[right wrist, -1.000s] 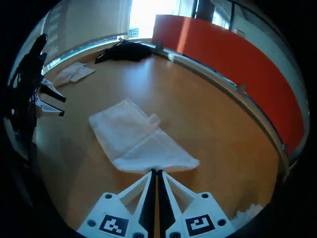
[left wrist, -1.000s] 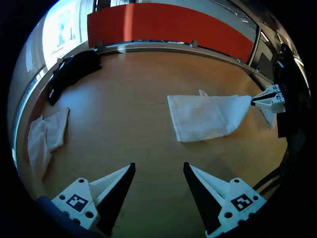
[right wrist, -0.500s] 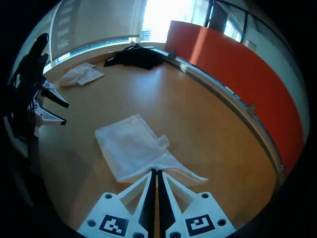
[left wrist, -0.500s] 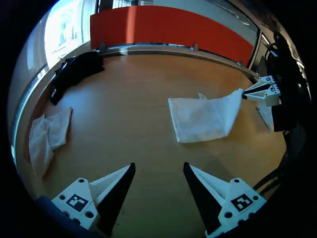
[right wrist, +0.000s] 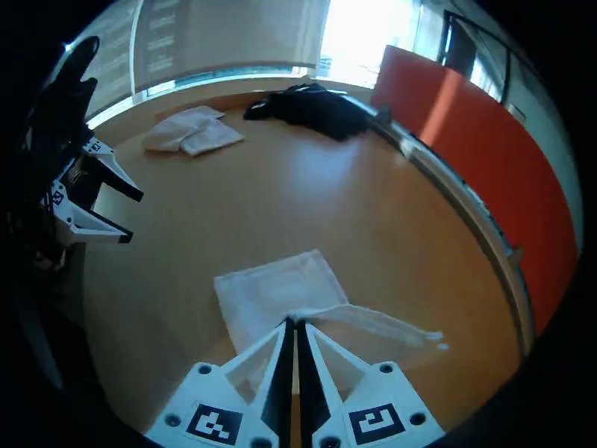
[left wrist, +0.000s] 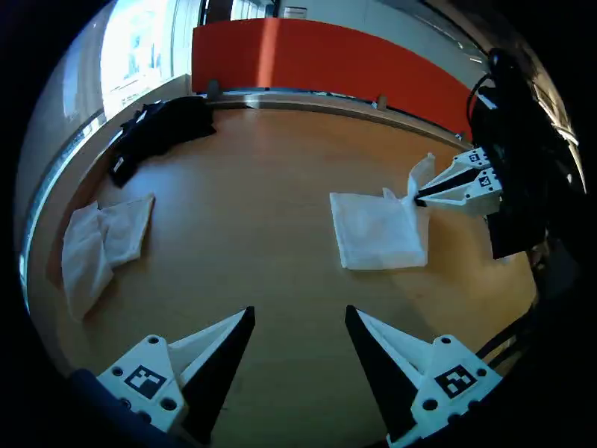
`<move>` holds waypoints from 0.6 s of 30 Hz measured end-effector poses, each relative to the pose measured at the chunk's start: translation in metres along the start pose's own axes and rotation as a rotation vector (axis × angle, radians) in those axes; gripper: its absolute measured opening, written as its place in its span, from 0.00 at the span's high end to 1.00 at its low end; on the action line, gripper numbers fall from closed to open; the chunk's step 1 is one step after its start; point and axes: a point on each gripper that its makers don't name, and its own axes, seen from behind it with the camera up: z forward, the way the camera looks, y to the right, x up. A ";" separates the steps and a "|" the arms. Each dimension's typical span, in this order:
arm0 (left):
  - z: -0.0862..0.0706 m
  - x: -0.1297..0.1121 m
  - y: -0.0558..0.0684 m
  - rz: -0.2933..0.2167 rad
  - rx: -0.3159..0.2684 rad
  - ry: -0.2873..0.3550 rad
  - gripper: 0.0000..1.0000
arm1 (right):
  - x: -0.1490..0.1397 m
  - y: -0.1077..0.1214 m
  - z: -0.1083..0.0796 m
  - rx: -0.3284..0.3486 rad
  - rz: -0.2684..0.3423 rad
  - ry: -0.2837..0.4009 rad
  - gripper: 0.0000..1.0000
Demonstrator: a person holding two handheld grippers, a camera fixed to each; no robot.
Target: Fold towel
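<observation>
The right gripper has its fingers together, clamped on one edge of the towel, and it holds this edge lifted above the table. The rest of the towel lies flat on the wood, just in front of this gripper. The left gripper is empty, with its fingers wide apart, well apart from the towel. A black cloth and a white cloth lie near the table edge, far from the towel
</observation>
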 end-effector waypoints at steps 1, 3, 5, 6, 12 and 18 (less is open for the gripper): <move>-0.001 -0.001 -0.001 -0.006 0.003 0.002 0.11 | 0.002 -0.005 0.007 0.015 -0.005 -0.004 0.97; -0.004 -0.002 -0.003 -0.020 0.008 0.007 0.11 | 0.004 -0.017 0.023 0.045 -0.016 -0.015 0.97; -0.007 -0.003 -0.003 -0.034 0.012 0.011 0.11 | 0.003 -0.028 0.038 0.075 -0.023 -0.029 0.97; -0.008 -0.004 -0.004 -0.040 0.013 0.012 0.11 | 0.002 -0.033 0.045 0.087 -0.025 -0.037 0.97; -0.010 -0.008 -0.004 -0.065 0.016 0.015 0.10 | -0.010 -0.050 0.070 0.130 -0.029 -0.079 0.97; -0.009 -0.011 -0.004 -0.077 0.014 0.015 0.11 | -0.012 -0.048 0.073 0.127 -0.003 -0.083 0.88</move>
